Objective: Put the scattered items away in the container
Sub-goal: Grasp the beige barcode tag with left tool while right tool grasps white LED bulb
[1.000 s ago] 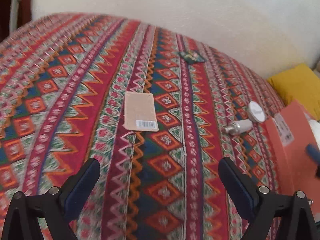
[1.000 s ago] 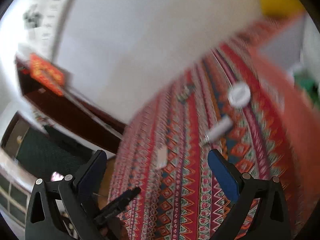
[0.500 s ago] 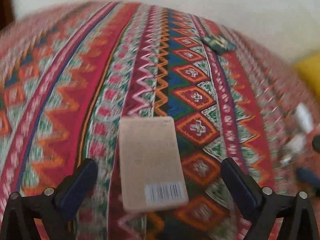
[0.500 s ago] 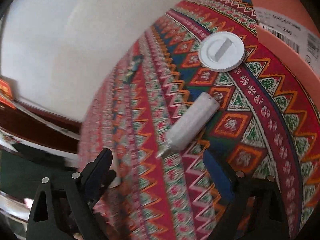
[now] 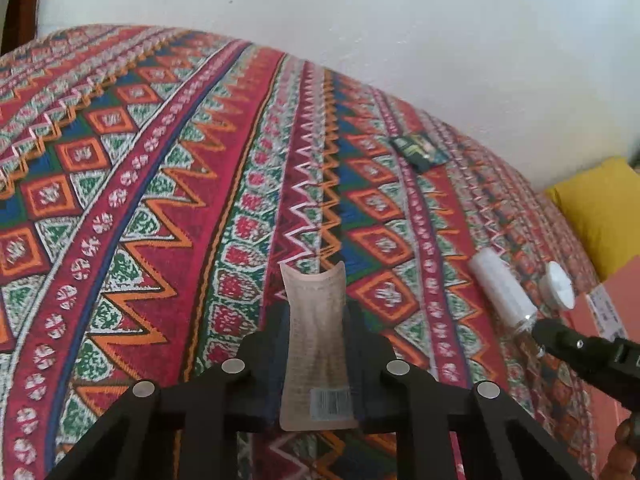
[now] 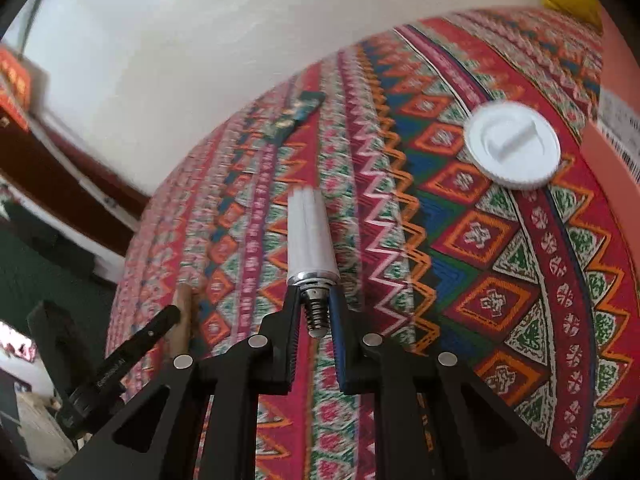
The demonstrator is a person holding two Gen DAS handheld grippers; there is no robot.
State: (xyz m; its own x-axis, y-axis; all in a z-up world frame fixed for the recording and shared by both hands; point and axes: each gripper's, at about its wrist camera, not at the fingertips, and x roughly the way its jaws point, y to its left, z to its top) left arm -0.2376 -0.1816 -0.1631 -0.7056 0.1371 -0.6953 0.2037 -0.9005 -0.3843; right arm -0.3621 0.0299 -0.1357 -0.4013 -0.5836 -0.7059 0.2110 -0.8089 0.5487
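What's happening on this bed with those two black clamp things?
A person is tidying small items off a patterned bedspread with a handheld gripper in each hand. The left gripper is closing on a flat tan packet, which bows between its fingers. The right gripper is closing on the threaded end of a white bulb. A white round lid and a dark green sachet lie loose beside the orange box.

1 card (image 5: 316, 344), 1 tube (image 6: 310, 236), 1 cap (image 6: 514, 146), 1 packet (image 5: 418, 150)

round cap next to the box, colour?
White, with a ribbed edge; the round cap shows best in the right wrist view.
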